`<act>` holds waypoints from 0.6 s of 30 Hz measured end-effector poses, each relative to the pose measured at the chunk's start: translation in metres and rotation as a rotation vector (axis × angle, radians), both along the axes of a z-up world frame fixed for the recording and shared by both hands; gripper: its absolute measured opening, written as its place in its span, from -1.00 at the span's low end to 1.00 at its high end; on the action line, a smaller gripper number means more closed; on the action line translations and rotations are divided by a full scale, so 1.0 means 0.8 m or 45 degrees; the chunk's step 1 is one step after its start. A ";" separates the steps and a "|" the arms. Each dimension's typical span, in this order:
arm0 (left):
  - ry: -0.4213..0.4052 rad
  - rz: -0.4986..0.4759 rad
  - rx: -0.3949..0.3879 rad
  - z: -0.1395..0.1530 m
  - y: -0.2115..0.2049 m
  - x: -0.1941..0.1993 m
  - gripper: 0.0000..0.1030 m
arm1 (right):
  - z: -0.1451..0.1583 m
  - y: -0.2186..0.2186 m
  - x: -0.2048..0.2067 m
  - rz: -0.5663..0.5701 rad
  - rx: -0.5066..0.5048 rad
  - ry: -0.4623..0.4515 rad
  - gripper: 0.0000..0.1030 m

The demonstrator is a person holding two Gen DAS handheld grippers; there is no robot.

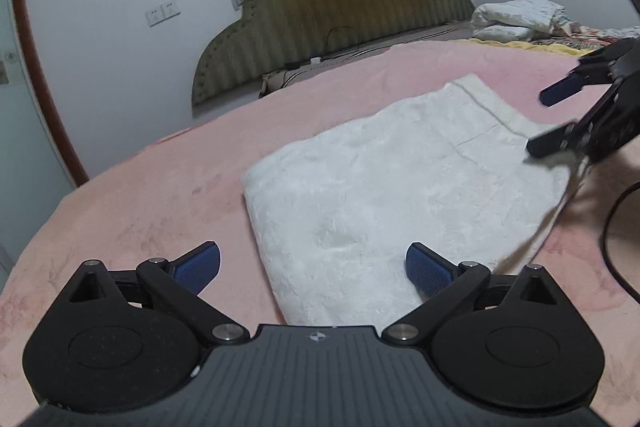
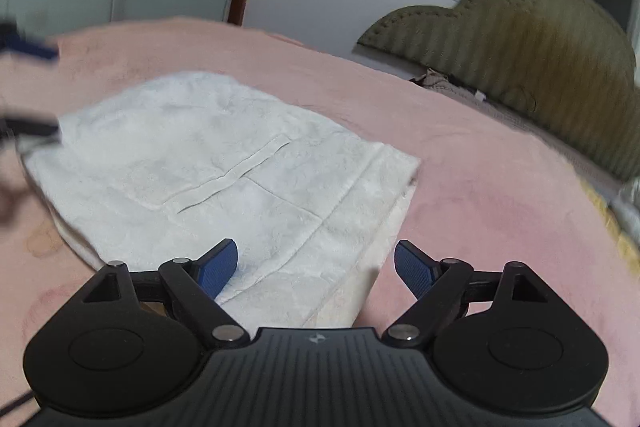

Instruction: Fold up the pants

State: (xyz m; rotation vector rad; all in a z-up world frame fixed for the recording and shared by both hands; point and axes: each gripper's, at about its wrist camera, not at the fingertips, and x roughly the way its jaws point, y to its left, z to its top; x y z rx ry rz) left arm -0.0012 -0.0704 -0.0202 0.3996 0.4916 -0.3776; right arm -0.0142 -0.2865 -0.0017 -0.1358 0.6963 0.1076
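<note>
1. Bedroom with white walls and an olive, scallop-topped padded headboard [image 1: 332, 7]; work surface a pink plush bedspread [image 1: 132, 211].
2. At the middle of that spread: white, fleecy, thick-piled pants [image 1: 384, 187], lying flat in a compact, roughly rectangular bundle, apparently folded over already, with waistband and a seamed pocket flap towards the right-hand side.
3. Judged soft, limp and light, not slippery on the plush and in no way fragile; likely to sag and fall open if lifted by one corner only.
4. Best taken at two corners of one short edge, pinching all layers together, or at the waistband, where the doubled cloth gives more to bite on.
5. Left gripper [image 1: 312, 267]: blue pads wide apart, nothing between them, poised over the near end of the bundle.
6. Right gripper [image 2: 316, 269]: pads likewise spread, empty, over the waistband corner, not clearly touching the cloth.
7. Further out: crumpled white bedding [image 1: 520, 19] by the headboard.
</note>
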 end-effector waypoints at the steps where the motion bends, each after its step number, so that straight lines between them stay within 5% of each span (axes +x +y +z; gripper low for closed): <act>1: 0.011 -0.001 -0.040 0.001 0.002 0.002 0.97 | 0.003 -0.009 -0.001 -0.035 0.039 -0.009 0.67; 5: 0.116 -0.047 -0.266 0.017 0.020 0.031 1.00 | -0.001 -0.065 0.011 -0.164 0.396 0.050 0.67; 9: 0.362 0.023 -0.456 0.009 0.045 0.082 0.99 | -0.032 -0.110 0.030 -0.199 0.762 0.178 0.67; 15: 0.723 0.176 -0.896 -0.025 0.098 0.143 0.99 | -0.040 -0.116 0.049 -0.090 0.927 0.255 0.70; 18: 0.765 0.194 -1.015 -0.035 0.102 0.160 0.99 | -0.041 -0.104 0.071 -0.062 0.906 0.270 0.71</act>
